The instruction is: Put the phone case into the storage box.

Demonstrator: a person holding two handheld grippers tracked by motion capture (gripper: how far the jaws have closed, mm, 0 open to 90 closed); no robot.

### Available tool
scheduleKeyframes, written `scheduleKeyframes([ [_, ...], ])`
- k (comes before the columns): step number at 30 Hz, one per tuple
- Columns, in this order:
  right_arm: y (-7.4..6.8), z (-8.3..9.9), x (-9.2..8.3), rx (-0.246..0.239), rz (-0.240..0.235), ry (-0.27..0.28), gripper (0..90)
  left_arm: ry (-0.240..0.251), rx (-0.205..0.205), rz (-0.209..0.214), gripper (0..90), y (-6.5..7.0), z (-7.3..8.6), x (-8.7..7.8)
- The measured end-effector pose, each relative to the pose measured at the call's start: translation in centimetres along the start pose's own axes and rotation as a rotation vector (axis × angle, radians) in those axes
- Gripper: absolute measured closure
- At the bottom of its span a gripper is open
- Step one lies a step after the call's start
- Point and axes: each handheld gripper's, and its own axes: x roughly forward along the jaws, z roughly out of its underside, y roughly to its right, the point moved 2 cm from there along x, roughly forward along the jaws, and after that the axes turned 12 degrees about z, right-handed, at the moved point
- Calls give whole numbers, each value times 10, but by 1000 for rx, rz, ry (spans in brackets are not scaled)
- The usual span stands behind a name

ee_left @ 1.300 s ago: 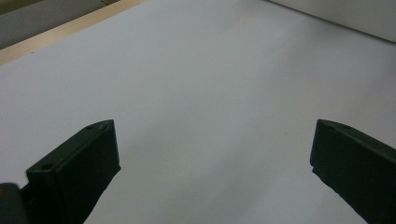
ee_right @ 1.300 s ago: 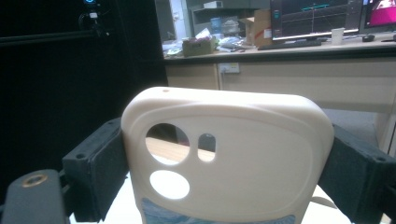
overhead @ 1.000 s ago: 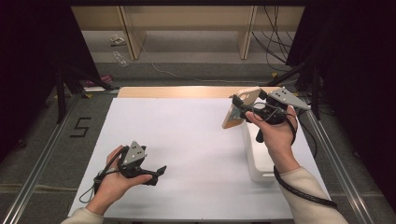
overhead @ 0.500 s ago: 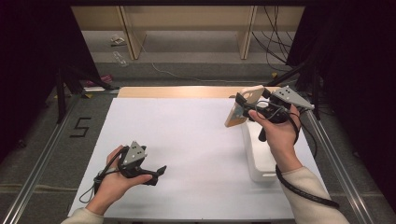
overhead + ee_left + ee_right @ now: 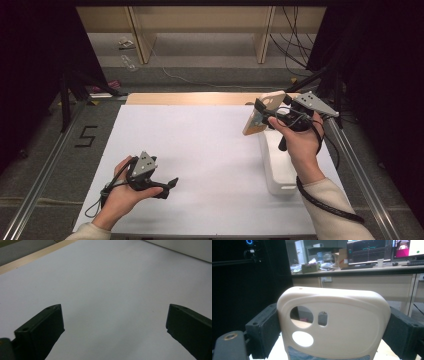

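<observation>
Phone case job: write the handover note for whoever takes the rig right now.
Right gripper: shut on the cream phone case, held up in the air above the far end of the white tray, at the table's right side.
Left gripper: open, holding nothing, low over the white table near the front left.
Done: case picked up.
Left: setting it down; where it goes is unclear.

We see a white sheet (image 5: 210,150) covering the table, with a wooden strip (image 5: 185,98) bare along its far edge. A white tray (image 5: 277,170) lies at the right edge. Behind, a desk (image 5: 362,277) carries monitors (image 5: 368,250).
</observation>
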Motion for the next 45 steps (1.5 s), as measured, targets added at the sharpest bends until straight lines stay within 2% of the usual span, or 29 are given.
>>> scheduleKeyframes([
  [45, 12, -4, -2, 9, 41, 7, 122, 2, -1, 2, 9, 0, 0, 0],
])
